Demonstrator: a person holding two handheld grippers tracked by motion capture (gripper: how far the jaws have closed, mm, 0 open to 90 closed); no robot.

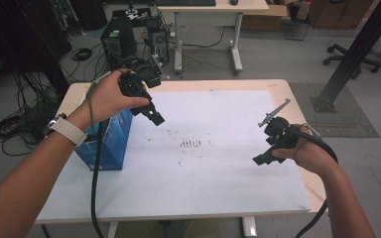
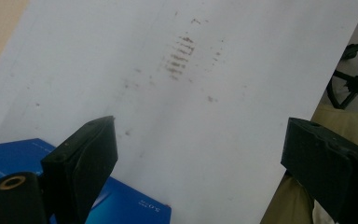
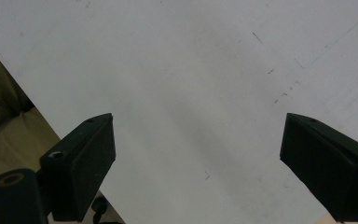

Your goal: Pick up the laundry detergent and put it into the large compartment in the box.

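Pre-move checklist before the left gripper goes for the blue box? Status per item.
1. Left gripper open: ok, jaws stand wide apart in the left gripper view.
2. Left gripper empty: ok, nothing between its jaws.
3. Blue box reachable: ok, it stands at the table's left edge, just below and beside the left gripper.
4. Jaws lined up on the box: not ok, in the left gripper view the box sits at the lower left corner, not between the jaws.
5. Right gripper out of the way: ok, open, empty, over the right side of the white sheet.
6. Box contents or weight: cannot tell.
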